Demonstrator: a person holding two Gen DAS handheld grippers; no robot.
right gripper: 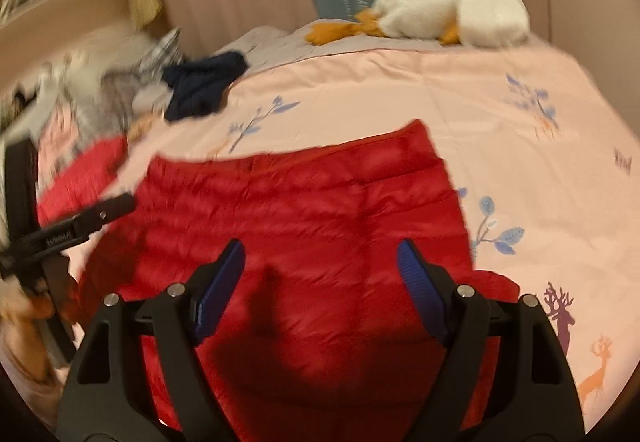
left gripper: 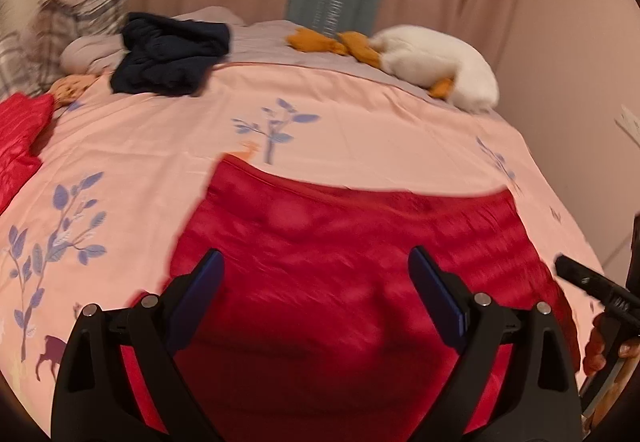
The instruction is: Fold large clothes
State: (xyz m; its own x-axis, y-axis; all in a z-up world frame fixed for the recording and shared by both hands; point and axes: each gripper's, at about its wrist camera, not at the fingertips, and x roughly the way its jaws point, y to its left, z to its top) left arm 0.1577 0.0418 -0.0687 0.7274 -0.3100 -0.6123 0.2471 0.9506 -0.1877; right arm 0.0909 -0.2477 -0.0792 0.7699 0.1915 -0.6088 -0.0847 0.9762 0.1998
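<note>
Two tools hang over a bed [left gripper: 360,113] covered by a pink sheet printed with blue leaves and deer. Left tool [left gripper: 316,274], lower centre of the left wrist view: blue-padded fingers [left gripper: 212,282] spread wide, nothing between them, only the red quilted jacket [left gripper: 340,242] lying flat on the sheet beneath. Right tool [right gripper: 320,266], lower centre of the right wrist view: its blue fingers [right gripper: 416,274] likewise stand apart and pinch nothing, with the same red jacket [right gripper: 300,201] below. The jacket fills the lower middle of both frames; its far edge runs across the frame centre, and a dark shadow falls on its near part. In the left wrist view the right tool's black body enters at the right edge, with fingers of a hand [left gripper: 596,350] wrapped around its grip; in the right wrist view the left tool's black body enters at the left edge, held by a hand [right gripper: 28,314] at lower left. A second red piece [left gripper: 20,145] lies at the left edge of the left wrist view; whether it belongs to the jacket cannot be told. Farther back, at upper left, a crumpled dark navy garment [left gripper: 168,53] lies near plaid pillows [left gripper: 80,17]. At upper right rests a white plush goose [left gripper: 436,61] with orange feet. Both frames are motion-blurred.
</note>
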